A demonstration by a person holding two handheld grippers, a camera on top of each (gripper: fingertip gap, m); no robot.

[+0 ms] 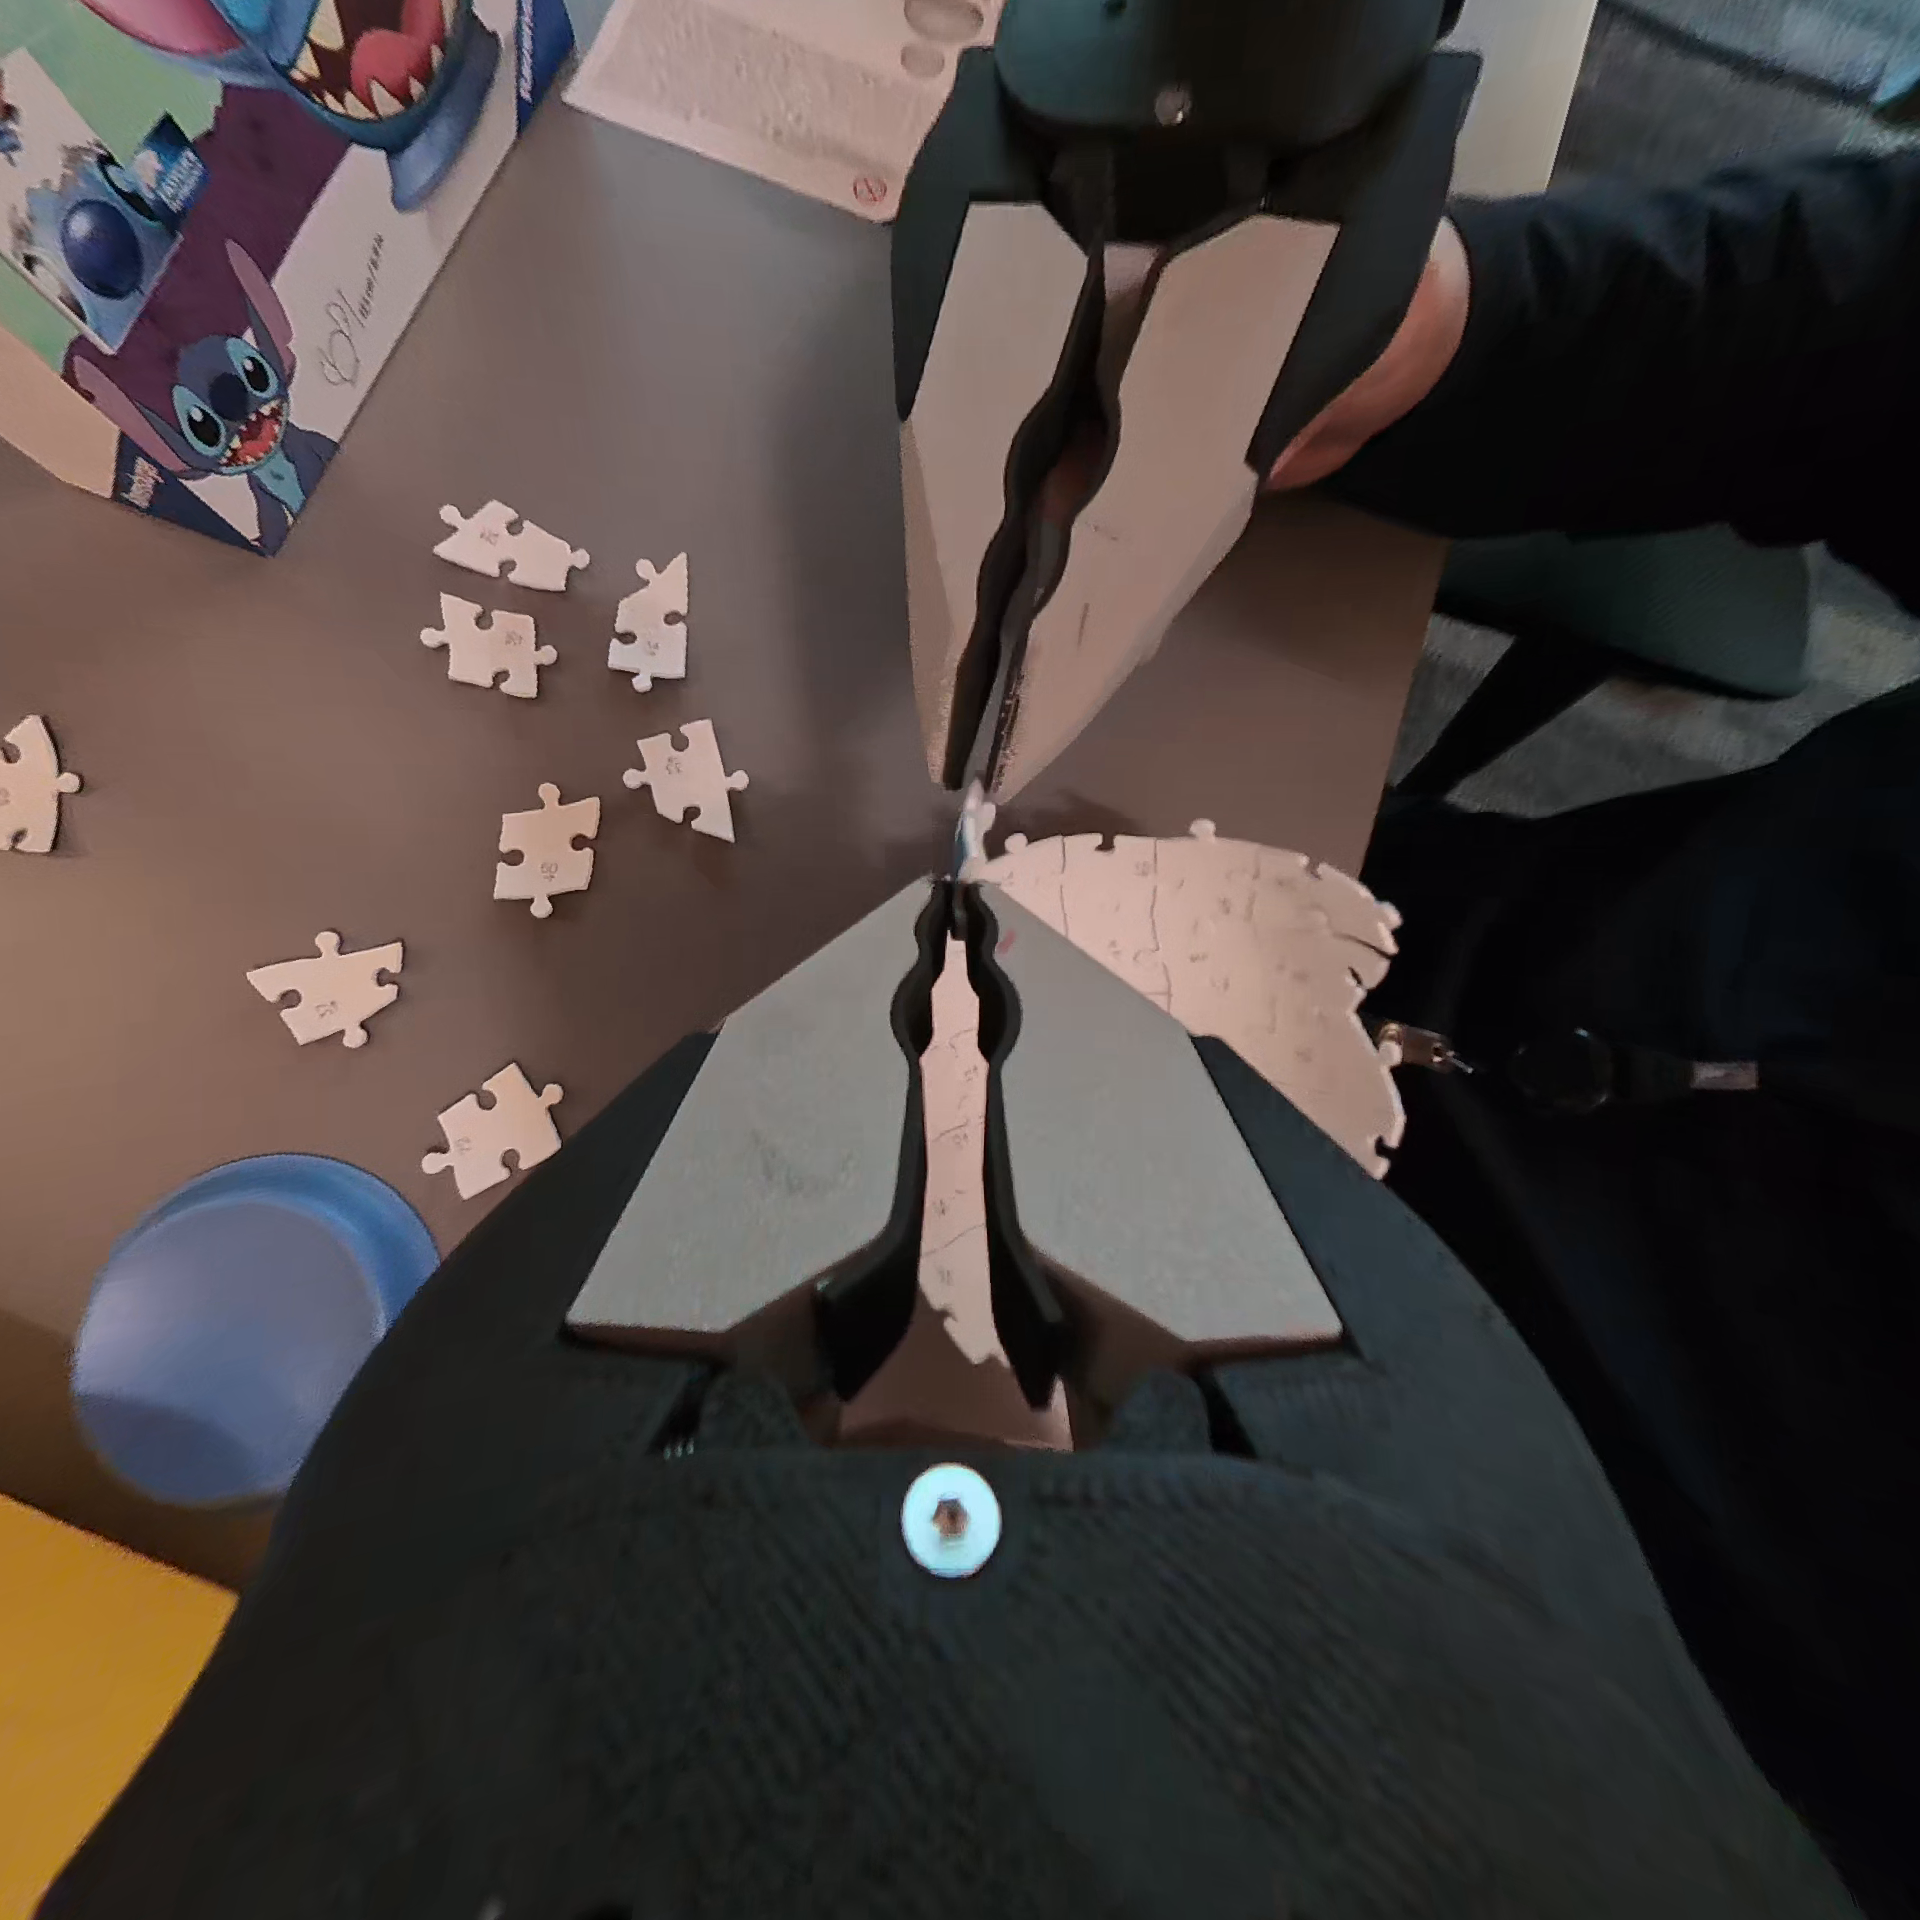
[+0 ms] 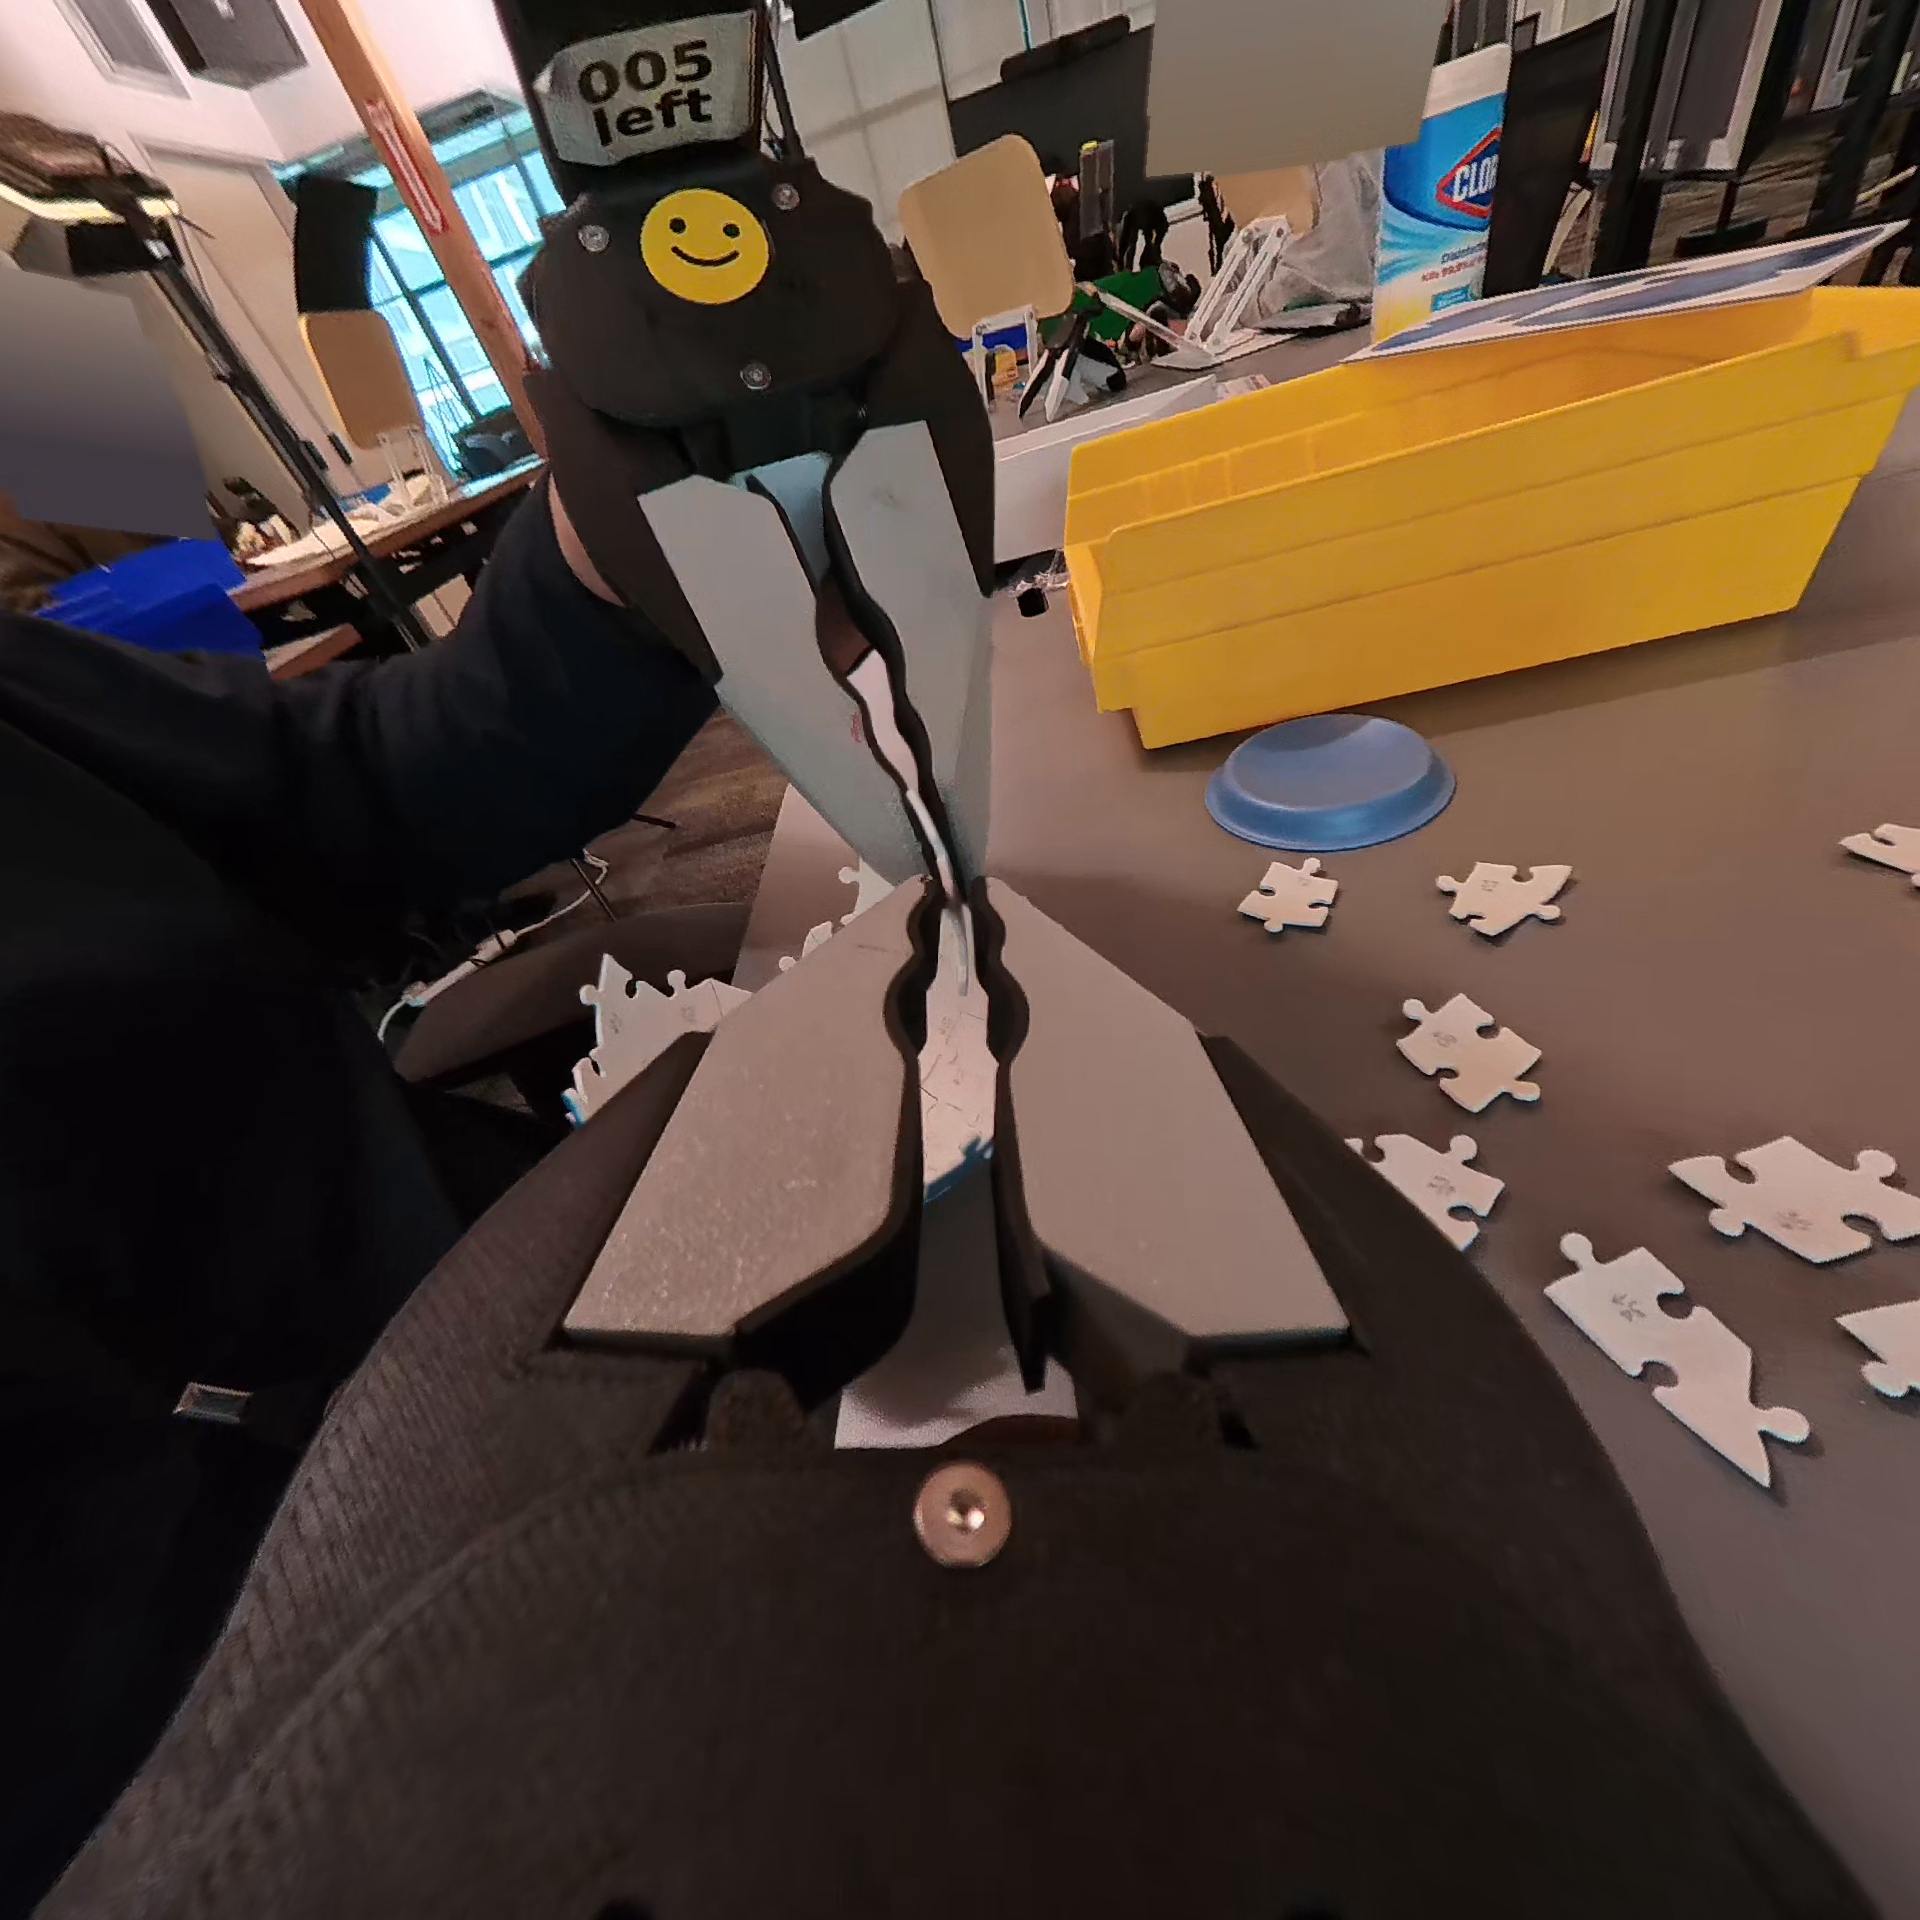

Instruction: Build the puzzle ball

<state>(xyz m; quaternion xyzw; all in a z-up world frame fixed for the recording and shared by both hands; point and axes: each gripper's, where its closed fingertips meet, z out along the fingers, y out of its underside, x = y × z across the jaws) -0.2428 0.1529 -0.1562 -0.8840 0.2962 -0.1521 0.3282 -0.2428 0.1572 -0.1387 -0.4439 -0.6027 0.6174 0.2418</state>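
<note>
The partly built puzzle ball [image 1: 1226,935] is a white curved shell, inside face up, near the table's right edge. It also shows in the right wrist view [image 2: 644,1023]. My left gripper [image 1: 951,894] is shut and seems to pinch the shell's rim; the shell shows through the gap between its fingers. My right gripper [image 2: 956,899] is shut on a single white puzzle piece [image 2: 964,951], held edge-on. The two grippers meet tip to tip, with the piece [image 1: 971,831] between them at the rim. The right gripper [image 1: 971,784] comes in from the far side, and the left gripper [image 2: 940,868] faces it.
Several loose white pieces [image 1: 545,852] lie face down on the dark table [image 1: 623,416]. A blue round stand [image 1: 249,1320] sits at the near left. The puzzle box [image 1: 208,260] and a paper sheet [image 1: 769,94] lie farther off. Yellow bins [image 2: 1455,551] stand behind the stand [image 2: 1330,779]. Less than 4 cm separates the two grippers' tips.
</note>
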